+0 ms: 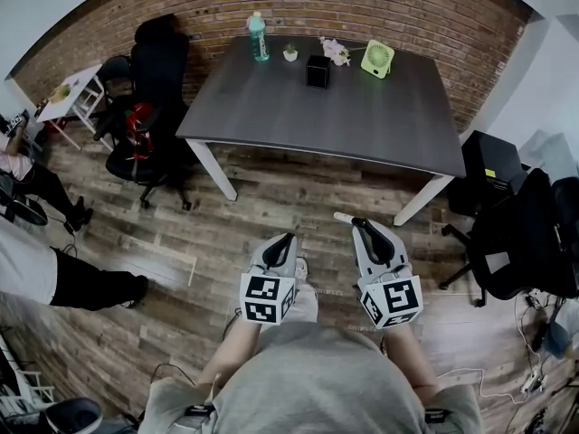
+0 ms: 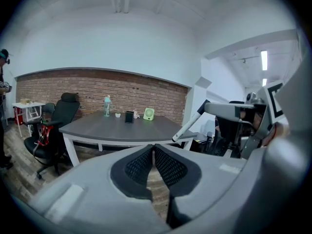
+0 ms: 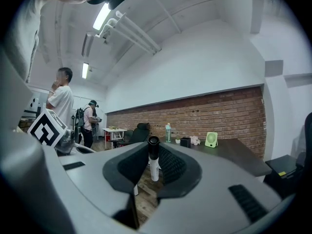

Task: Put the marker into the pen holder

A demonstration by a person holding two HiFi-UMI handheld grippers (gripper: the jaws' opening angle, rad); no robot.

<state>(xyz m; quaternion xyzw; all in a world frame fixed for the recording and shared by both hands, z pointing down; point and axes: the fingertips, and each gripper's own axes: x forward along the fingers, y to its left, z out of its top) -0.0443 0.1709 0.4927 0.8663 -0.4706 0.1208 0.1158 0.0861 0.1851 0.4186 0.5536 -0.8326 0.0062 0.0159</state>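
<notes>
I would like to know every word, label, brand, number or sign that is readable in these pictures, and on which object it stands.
No text is readable.
Cubes on the left gripper and the right gripper: black-and-white square patterns, no letters.
The green plastic bottle: label too small.
The yellow sticker on the black box: too small.
The white marker with black cap: no print visible.

This is an office or shared workroom. At the top of the head view, a grey desk surface (image 1: 362, 125) stands against a brick wall (image 1: 407, 7). It carries a water bottle (image 1: 259, 36), a black pen holder (image 1: 317, 70) and a green desk fan (image 1: 377, 59). A black swivel chair (image 1: 158, 80) sits at upper left on the wood-plank floor (image 1: 271, 215). Tube ceiling lights (image 3: 105, 14) cross the upper left of the right gripper view.
</notes>
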